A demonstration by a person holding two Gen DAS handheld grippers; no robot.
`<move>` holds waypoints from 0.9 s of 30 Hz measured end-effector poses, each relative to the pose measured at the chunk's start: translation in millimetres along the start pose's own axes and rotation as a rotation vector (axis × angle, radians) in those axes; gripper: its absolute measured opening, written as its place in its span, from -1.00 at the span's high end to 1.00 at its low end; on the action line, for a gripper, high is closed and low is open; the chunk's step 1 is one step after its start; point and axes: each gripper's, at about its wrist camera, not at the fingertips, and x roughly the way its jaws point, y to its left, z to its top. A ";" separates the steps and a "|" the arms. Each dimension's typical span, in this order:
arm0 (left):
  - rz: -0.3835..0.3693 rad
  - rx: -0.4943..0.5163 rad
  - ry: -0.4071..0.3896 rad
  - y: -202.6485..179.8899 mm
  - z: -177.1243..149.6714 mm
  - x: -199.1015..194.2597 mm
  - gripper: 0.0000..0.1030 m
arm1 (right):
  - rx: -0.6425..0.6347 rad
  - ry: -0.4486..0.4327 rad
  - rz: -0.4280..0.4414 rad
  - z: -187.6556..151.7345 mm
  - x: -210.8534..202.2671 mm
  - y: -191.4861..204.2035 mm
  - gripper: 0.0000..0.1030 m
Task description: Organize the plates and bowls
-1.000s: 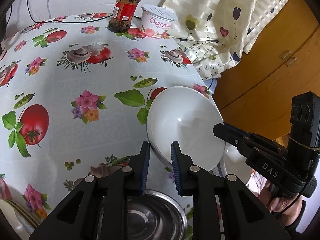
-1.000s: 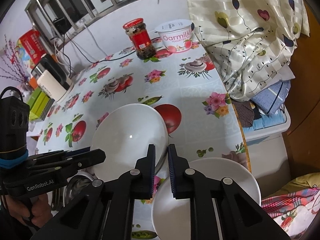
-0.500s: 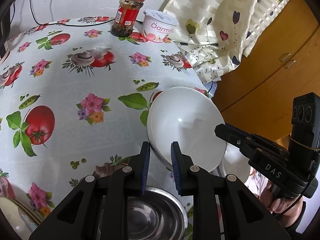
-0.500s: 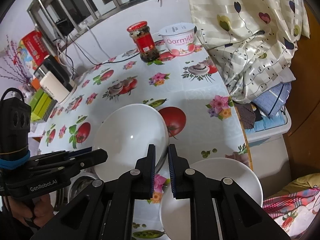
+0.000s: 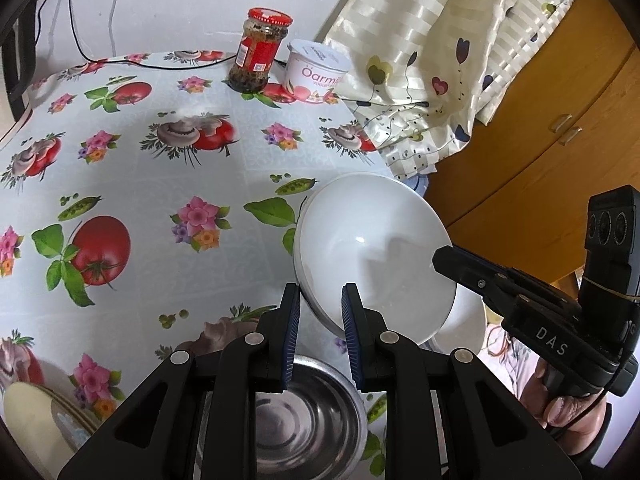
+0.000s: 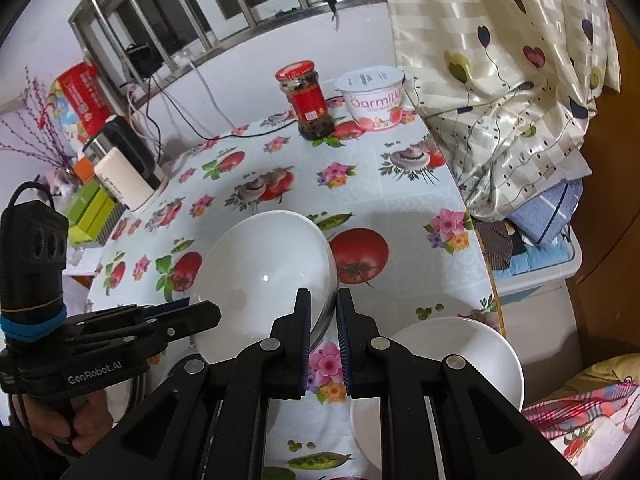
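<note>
Broadly, by size:
Table [image 5: 132, 184]: covered with a cloth printed with tomatoes, mushrooms and flowers; a curtain [image 6: 500, 60] hangs by its far right corner.
Large white bowl [image 5: 372, 256]: tilted up on edge, held above the table near its right edge, its near rim between the blue pads of the left hand-held gripper [image 5: 320, 312].
Second white bowl [image 6: 452, 364]: upright at the table's near right corner, just right of the right hand-held gripper [image 6: 323, 312].
Steel bowl [image 5: 304, 412]: under the left hand-held gripper, at the near edge of the table.
Left hand-held gripper: grasping the large white bowl by its rim.
Right hand-held gripper: fingers nearly closed with a narrow slit between them, nothing gripped, hanging just beside the tilted bowl.
Jar [image 6: 306, 100]: red lid, at the far edge of the table.
Yogurt tub [image 6: 374, 98]: just right of the jar.
</note>
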 end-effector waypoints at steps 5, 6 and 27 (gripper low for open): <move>0.001 0.005 -0.017 -1.2 -4.6 -12.7 0.56 | -0.010 -0.015 0.001 -1.6 -10.5 9.4 0.75; 0.001 0.005 -0.020 -1.1 -5.1 -14.9 0.56 | -0.011 -0.017 0.001 -2.1 -12.1 10.9 0.75; 0.027 -0.016 -0.065 18.1 -47.1 -69.0 0.56 | -0.047 -0.019 0.032 -34.5 -34.8 61.9 0.75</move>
